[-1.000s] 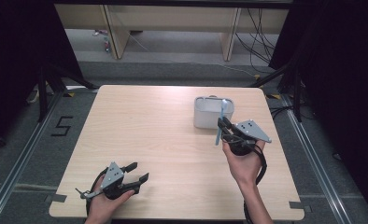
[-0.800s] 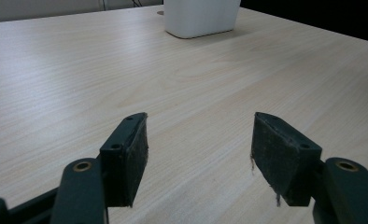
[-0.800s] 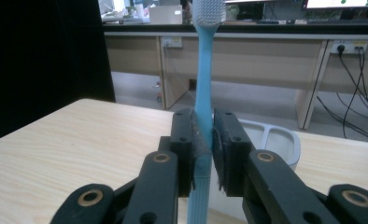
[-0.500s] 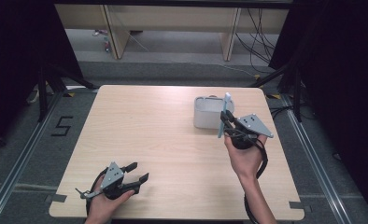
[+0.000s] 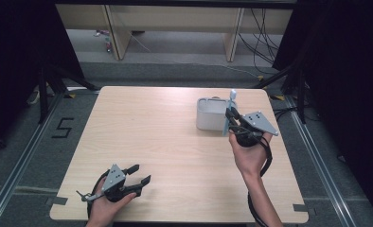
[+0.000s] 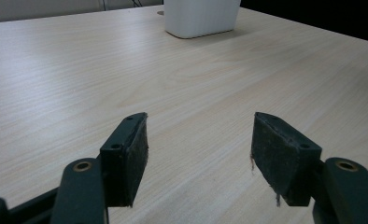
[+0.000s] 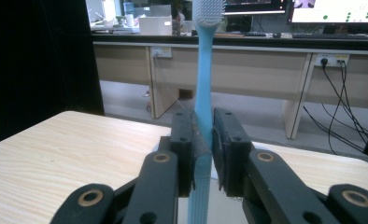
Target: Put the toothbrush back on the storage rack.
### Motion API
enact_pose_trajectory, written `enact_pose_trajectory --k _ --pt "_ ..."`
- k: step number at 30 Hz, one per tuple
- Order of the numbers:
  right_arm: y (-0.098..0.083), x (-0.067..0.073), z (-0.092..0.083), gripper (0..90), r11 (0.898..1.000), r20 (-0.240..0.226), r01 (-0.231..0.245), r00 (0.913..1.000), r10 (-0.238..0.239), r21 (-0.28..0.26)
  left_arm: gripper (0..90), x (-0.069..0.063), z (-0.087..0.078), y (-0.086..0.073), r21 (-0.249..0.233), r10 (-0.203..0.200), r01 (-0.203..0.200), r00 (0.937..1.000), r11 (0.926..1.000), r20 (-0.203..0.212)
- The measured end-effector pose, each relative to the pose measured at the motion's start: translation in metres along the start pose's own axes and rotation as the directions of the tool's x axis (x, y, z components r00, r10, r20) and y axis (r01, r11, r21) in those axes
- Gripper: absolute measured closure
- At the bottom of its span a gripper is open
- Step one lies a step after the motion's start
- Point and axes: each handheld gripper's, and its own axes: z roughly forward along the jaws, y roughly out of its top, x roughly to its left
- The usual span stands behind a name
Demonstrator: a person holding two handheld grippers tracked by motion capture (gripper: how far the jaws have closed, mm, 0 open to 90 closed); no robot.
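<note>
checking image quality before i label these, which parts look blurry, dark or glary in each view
High view: the light wooden table is evenly lit, its surroundings fall to near black at both sides. Left gripper view: the black jaws are soft, and the white ribbed plastic container is washed out. Right gripper view: the light blue toothbrush is fairly sharp, its white bristle head slightly bright, and the left edge is black.

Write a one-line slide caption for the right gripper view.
Right gripper clamps a blue toothbrush upright, bristle head on top.

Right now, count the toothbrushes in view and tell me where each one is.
1. The blue toothbrush stands upright, clamped in the right gripper beside the white container. Others could be hidden inside it.
</note>
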Motion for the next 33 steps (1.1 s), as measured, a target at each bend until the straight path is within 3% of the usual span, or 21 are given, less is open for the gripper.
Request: enact_pose_trajectory --k 4,8,15,18,26,29,33 --pt "0.001 -0.003 0.002 79.2 1.000 0.011 0.022 0.9997 -0.022 -0.010 35.7 0.000 0.000 0.000 -0.001 -0.001 0.001 1.0000 1.0000 -0.001" --pt "0.002 -0.002 0.003 79.2 1.000 0.011 -0.008 0.9999 0.008 -0.001 35.8 0.000 0.000 0.000 -0.001 -0.001 0.001 1.0000 1.0000 -0.001" --pt "0.002 -0.006 0.007 79.2 1.000 0.026 -0.007 0.9996 0.008 -0.017 35.8 0.000 0.000 0.000 -0.001 0.001 -0.001 1.0000 1.0000 0.000" --pt "0.003 -0.009 0.008 79.2 1.000 0.032 0.017 0.9994 -0.016 -0.025 35.8 0.000 0.000 0.000 0.000 0.001 -0.001 1.0000 1.0000 0.000" --pt "0.006 -0.009 0.013 79.2 1.000 0.034 -0.004 0.9994 0.005 -0.030 35.8 0.000 0.000 0.000 -0.002 0.000 0.000 1.0000 1.0000 0.000" --pt "0.006 -0.011 0.015 79.2 0.999 0.036 0.025 0.9991 -0.024 -0.032 35.8 0.000 0.000 0.000 -0.002 0.002 -0.002 1.0000 1.0000 0.000" --pt "0.007 -0.010 0.018 79.2 0.999 0.038 0.022 0.9991 -0.021 -0.031 35.8 0.000 0.000 0.000 -0.002 0.001 -0.001 1.0000 1.0000 0.000"
